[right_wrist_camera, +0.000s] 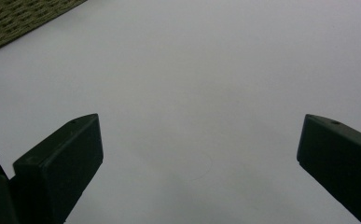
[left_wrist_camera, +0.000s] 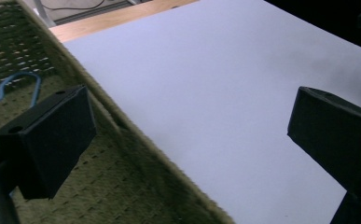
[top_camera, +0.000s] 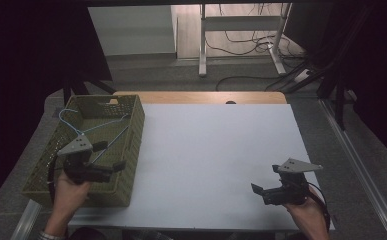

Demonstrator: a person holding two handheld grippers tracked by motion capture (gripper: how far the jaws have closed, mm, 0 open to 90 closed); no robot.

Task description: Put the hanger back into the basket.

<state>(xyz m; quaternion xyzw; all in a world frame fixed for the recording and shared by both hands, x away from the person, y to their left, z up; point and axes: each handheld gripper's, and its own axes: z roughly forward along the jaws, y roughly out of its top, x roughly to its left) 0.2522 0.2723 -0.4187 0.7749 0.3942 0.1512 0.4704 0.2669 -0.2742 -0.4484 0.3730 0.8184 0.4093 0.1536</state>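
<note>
An olive woven basket (top_camera: pixel 136 131) stands at the table's left edge, with a blue wire hanger (top_camera: pixel 88 127) lying inside it. A hand holds my left gripper (top_camera: pixel 110 156) over the basket's near right wall; it is open and holds nothing. In the left gripper view, the left gripper (left_wrist_camera: pixel 192 135) straddles the basket (left_wrist_camera: pixel 122 186) wall, and the hanger's hook (left_wrist_camera: pixel 22 81) lies beyond the left jaw. My right gripper (top_camera: pixel 265 179) hovers open over the white table cover (top_camera: pixel 216 150) at the near right. The right gripper view shows the right gripper (right_wrist_camera: pixel 199 154) wide apart, with the basket's corner (right_wrist_camera: pixel 19 18) far off.
Bare wood (top_camera: pixel 201 97) shows along the table's far edge. On the floor beyond it are a white desk frame (top_camera: pixel 241 22) and cables (top_camera: pixel 241 80). A metal rail (top_camera: pixel 366 175) runs along the floor at the right.
</note>
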